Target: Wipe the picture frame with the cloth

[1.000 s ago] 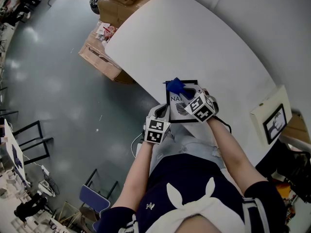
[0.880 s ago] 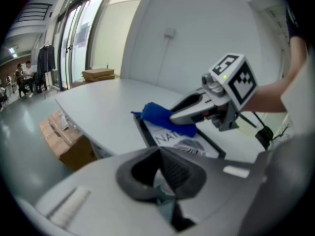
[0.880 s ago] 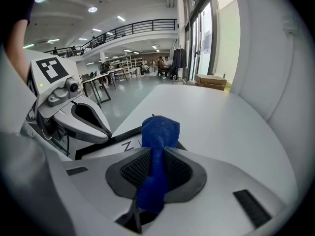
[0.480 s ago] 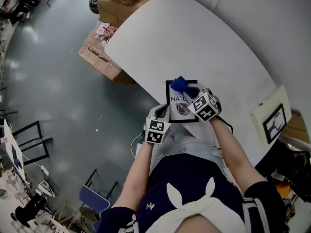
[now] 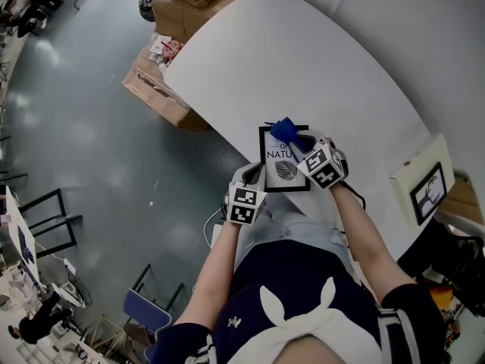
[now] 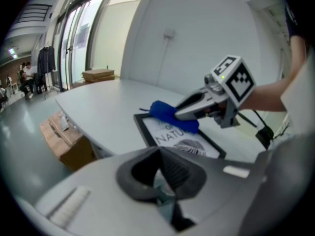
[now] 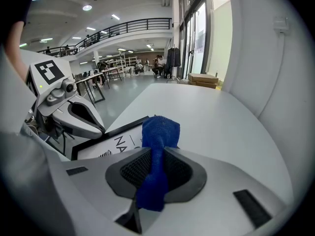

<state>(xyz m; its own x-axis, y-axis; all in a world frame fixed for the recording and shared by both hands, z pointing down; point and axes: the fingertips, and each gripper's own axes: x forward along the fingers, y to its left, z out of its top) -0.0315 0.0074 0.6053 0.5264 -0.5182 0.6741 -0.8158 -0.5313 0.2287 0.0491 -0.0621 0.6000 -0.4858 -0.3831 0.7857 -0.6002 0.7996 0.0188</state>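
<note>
At lower centre of the head view, the left gripper is sitting just beside the near left corner of the picture frame, its fingers pressed together on nothing. The frame is lying flat at the near edge of the white table. Further right, the right gripper is pinching the blue cloth against the frame's far edge. Wiping seems to be under way. The next move likely calls for dragging the cloth across the glass while steadying the frame.
</note>
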